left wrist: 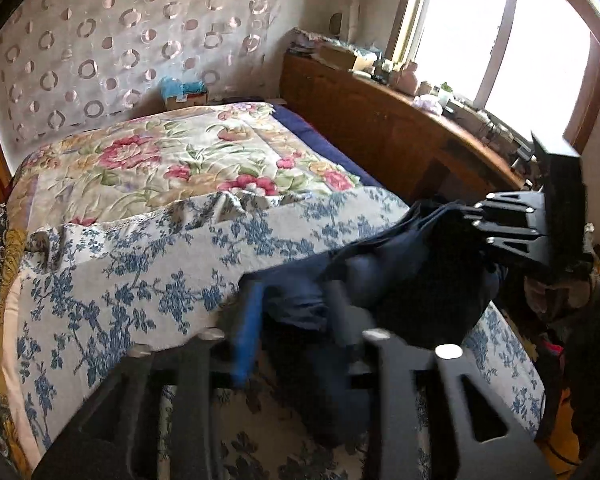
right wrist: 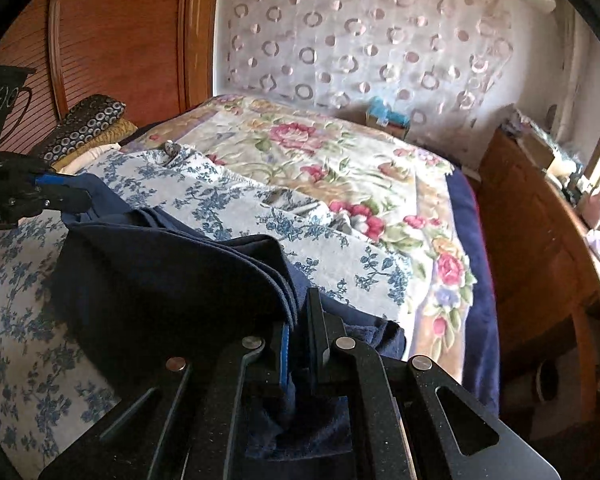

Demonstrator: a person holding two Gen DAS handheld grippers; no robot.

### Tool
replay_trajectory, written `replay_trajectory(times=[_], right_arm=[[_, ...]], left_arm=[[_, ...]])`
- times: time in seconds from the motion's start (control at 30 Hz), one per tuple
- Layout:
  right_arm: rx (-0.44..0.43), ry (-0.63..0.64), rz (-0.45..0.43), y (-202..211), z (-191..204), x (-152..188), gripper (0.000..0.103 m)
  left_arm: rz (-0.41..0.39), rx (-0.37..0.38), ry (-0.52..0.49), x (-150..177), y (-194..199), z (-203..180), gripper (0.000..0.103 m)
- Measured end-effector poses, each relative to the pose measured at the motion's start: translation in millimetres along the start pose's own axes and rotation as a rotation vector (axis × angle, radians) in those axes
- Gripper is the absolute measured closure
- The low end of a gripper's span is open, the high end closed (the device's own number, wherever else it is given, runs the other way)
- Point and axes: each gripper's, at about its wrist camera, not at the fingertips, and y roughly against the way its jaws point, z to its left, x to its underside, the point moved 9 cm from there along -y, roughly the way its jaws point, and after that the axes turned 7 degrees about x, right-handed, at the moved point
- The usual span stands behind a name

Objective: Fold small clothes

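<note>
A dark navy garment [left wrist: 400, 276] hangs stretched between both grippers above the bed. In the left wrist view my left gripper [left wrist: 296, 300] is shut on one end of it, cloth bunched between the blue-padded fingers [left wrist: 248, 328]. My right gripper [left wrist: 476, 220] grips the other end at the right. In the right wrist view the navy garment [right wrist: 160, 280] lies folded in layers, my right gripper [right wrist: 300, 320] is shut on its near edge, and my left gripper [right wrist: 76, 200] pinches the far corner at the left.
The bed carries a blue-flowered white cloth [left wrist: 140, 280] and a pink floral quilt [left wrist: 172, 160]. A wooden cabinet [left wrist: 380, 120] with clutter runs along the window at the right. Folded patterned fabrics [right wrist: 88, 124] are stacked near the wooden headboard [right wrist: 120, 40].
</note>
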Motion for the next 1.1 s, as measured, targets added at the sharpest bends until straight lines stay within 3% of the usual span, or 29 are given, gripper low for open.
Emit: replay_trajectory(times=[0.03, 0.1, 0.23, 0.33, 0.4, 0.6, 0.77, 0.9, 1.07, 1.1], right_arm=[[-0.011, -0.011, 0.007, -3.7, -1.7, -2.3, 0.097], [-0.038, -0.025, 0.024, 0.3, -4.4, -10.5, 0.097], [-0.027, -0.021, 0.03, -7.6, -13.0, -24.8, 0.096], [0.015, -0.029, 0.028, -9.7, -22.5, -37.0, 0.084], [0.046, -0.046, 0.013, -10.4, -27.6, -46.8, 0.068], [0.219, -0.142, -0.042, 8.5, -63.0, -63.0, 0.066], [0.19, -0.164, -0.05, 31.5, -54.7, -43.8, 0.066], [0.13, -0.203, -0.011, 36.7, -41.8, -12.0, 0.051], [0.101, -0.26, 0.043, 40.0, -34.2, 25.2, 0.05], [0.102, -0.271, 0.041, 38.7, -37.8, 27.8, 0.045]], left_arm=[[-0.001, 0.011, 0.001, -1.6, 0.6, 1.7, 0.055], [0.014, 0.006, -0.008, -1.2, -1.4, 4.4, 0.038], [0.039, -0.006, -0.041, 4.5, -8.2, 8.6, 0.037], [0.064, -0.014, -0.039, 11.4, -17.7, 14.1, 0.037], [0.079, -0.01, -0.033, 15.6, -22.4, 14.3, 0.037], [0.101, -0.008, -0.042, 23.2, -33.0, 12.3, 0.037], [0.108, -0.014, -0.038, 23.2, -39.1, 15.5, 0.037], [0.114, -0.025, -0.019, 20.9, -47.9, 24.2, 0.037], [0.146, -0.019, -0.005, 18.6, -64.6, 32.1, 0.037], [0.153, -0.016, 0.002, 18.5, -67.6, 33.7, 0.037]])
